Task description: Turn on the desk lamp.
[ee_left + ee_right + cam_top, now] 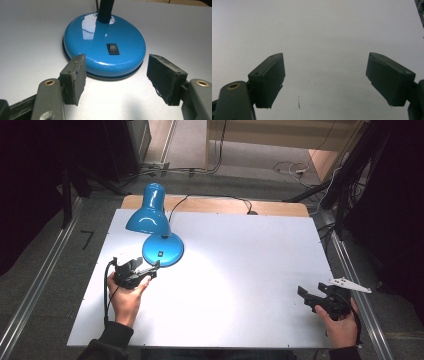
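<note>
The blue desk lamp [152, 227] stood at the far left of the white surface [240, 285], its shade bent low over its round base [103, 47] so the light pooled on the board in front. The left tongs [150, 268] sat just before that base, released and holding nothing, pads spread to either side of the rocker switch [113, 49], probably so a tip could reach it. The right tongs [307, 296] waited well apart at the near right, likewise released and empty, clear of the work.

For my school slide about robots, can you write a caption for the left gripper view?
Open left gripper faces the blue lamp base and its black switch on the white table.
</note>
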Demonstrator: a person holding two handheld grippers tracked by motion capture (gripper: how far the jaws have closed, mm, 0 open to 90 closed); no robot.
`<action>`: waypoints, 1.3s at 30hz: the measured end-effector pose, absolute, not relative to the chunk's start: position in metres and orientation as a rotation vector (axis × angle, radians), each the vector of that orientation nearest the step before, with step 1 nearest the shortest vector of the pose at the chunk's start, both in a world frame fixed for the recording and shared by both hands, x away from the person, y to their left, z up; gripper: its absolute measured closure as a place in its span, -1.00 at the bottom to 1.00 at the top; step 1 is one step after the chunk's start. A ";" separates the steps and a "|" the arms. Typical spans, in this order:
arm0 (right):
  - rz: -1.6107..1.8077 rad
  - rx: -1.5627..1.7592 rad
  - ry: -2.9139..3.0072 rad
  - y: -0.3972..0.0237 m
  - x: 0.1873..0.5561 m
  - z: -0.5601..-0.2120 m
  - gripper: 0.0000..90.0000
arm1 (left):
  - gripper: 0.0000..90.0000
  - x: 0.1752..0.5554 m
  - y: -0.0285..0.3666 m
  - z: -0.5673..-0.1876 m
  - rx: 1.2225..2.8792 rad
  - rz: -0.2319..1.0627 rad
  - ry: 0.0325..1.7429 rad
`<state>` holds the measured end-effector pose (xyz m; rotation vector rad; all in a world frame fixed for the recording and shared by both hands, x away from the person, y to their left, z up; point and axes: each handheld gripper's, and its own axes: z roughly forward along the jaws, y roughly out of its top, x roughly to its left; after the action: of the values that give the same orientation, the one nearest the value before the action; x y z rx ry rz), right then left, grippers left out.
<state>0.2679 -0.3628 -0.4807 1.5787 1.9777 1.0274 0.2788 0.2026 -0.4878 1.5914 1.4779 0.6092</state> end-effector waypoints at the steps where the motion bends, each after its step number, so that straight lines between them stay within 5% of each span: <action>1: 1.028 1.579 1.978 -0.363 0.268 -0.481 -0.68 | -0.30 0.277 0.203 -0.488 1.593 0.608 1.475; 39: 1.021 1.584 1.978 -0.362 0.268 -0.481 -0.68 | -0.45 0.234 0.220 -0.491 1.593 0.658 1.498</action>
<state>0.2676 -0.3620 -0.4810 1.5842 1.9780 1.0206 0.2337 0.2203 -0.4908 1.5931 1.4984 0.6576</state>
